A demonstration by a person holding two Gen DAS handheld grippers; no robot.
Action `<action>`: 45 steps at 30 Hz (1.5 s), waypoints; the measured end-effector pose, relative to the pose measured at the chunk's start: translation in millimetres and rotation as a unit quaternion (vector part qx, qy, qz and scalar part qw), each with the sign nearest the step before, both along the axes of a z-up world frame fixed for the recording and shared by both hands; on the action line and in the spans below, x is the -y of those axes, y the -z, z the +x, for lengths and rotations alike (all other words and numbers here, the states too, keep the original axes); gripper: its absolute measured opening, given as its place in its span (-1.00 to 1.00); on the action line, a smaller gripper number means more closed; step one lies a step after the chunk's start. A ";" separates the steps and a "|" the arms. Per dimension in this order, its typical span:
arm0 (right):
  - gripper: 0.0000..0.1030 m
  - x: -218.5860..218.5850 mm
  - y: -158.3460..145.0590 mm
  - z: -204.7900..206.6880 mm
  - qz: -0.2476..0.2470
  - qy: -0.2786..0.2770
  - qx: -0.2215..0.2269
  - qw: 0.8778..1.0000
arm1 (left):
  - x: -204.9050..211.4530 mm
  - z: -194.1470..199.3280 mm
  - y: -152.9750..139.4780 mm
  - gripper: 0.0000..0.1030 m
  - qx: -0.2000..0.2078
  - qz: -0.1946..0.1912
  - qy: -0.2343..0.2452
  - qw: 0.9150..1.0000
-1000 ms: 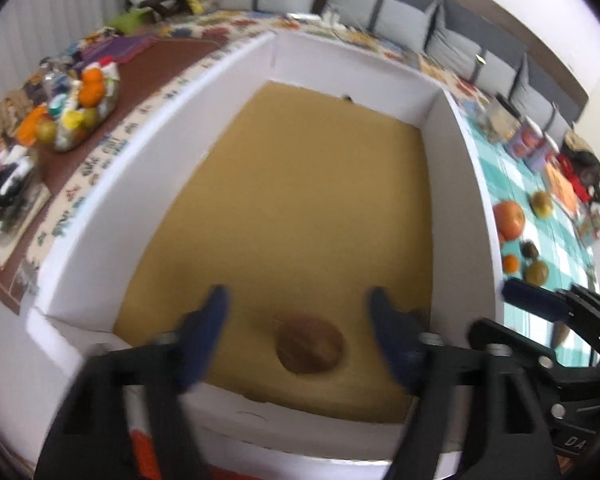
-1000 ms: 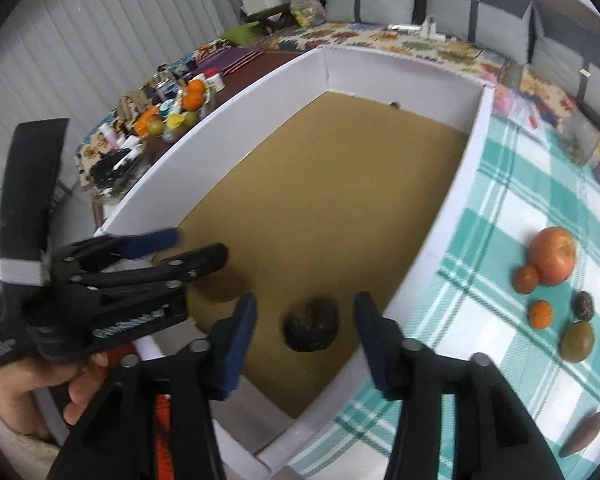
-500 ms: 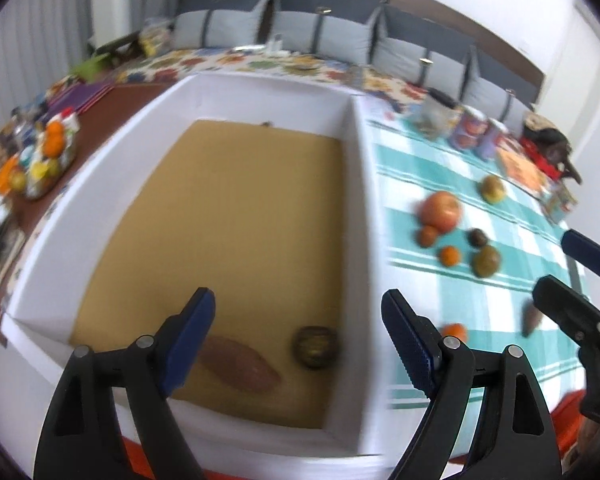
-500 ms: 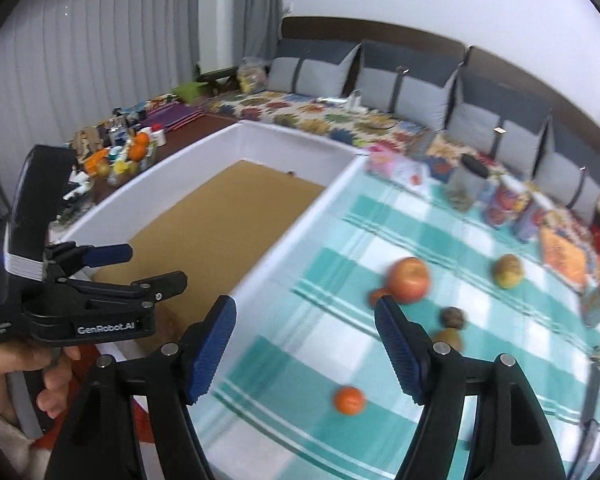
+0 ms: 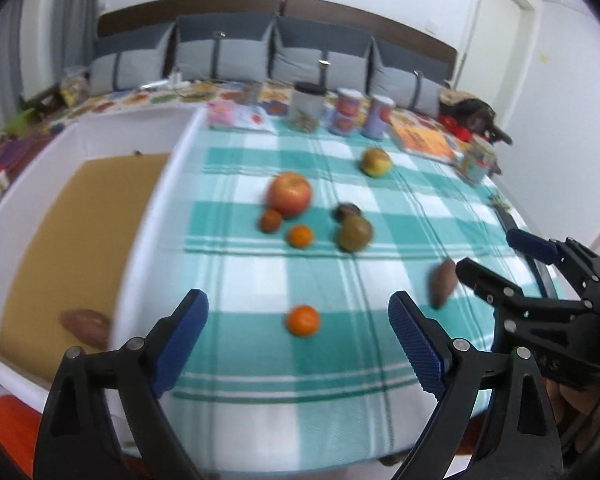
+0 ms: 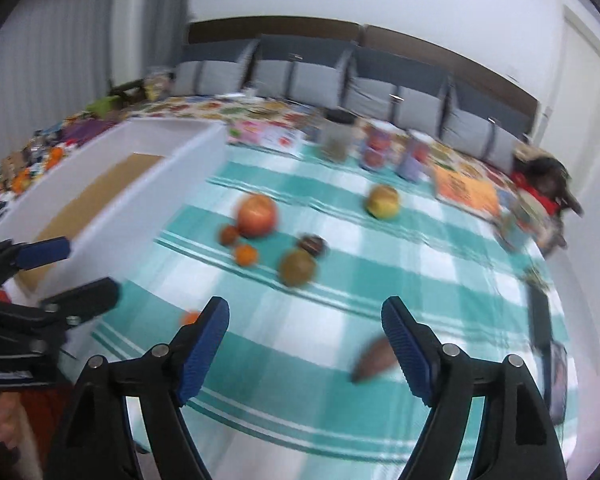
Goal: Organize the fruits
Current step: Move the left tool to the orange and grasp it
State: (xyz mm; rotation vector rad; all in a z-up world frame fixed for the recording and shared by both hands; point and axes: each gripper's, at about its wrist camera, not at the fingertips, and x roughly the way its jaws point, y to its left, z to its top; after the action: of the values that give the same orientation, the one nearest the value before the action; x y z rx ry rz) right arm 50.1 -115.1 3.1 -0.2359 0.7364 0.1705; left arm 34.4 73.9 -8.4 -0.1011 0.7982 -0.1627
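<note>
Several fruits lie on the teal checked cloth: a red apple (image 5: 289, 193), a yellow apple (image 5: 375, 162), a small orange (image 5: 303, 320) between my left fingers' line, a brown oblong fruit (image 5: 443, 282) and a green-brown one (image 5: 354, 233). My left gripper (image 5: 298, 344) is open and empty above the cloth's near edge. My right gripper (image 6: 305, 346) is open and empty, with the brown oblong fruit (image 6: 374, 359) by its right finger. The white box (image 5: 156, 208) at the left holds a brown fruit (image 5: 86, 325).
Jars and tins (image 5: 342, 112) stand at the far edge of the cloth, with an orange book (image 5: 422, 140) to their right. A sofa with grey cushions (image 5: 260, 56) runs behind the table. A cluttered side table (image 6: 40, 152) lies left of the box.
Both grippers have swung right, away from the box interior, and now face the cloth with the loose fruits. Both stay open and empty.
</note>
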 end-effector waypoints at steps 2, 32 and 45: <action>0.53 19.6 13.5 -4.1 -0.004 0.027 -0.001 1.000 | 12.3 -2.2 8.9 0.80 -0.004 0.009 0.008 1.000; 0.53 92.3 79.1 -2.3 0.013 0.130 -0.033 0.991 | 29.5 7.4 77.0 0.80 -0.063 0.016 0.018 0.998; 0.53 96.7 126.9 8.6 0.026 0.126 -0.104 0.986 | 34.9 18.5 115.9 0.86 -0.073 0.043 0.044 0.995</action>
State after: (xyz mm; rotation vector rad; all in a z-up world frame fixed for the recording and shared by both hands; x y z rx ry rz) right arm 58.8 -211.8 -123.8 -0.0745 0.9603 -0.0267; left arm 53.0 39.0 -124.3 0.0035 0.9544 -0.2069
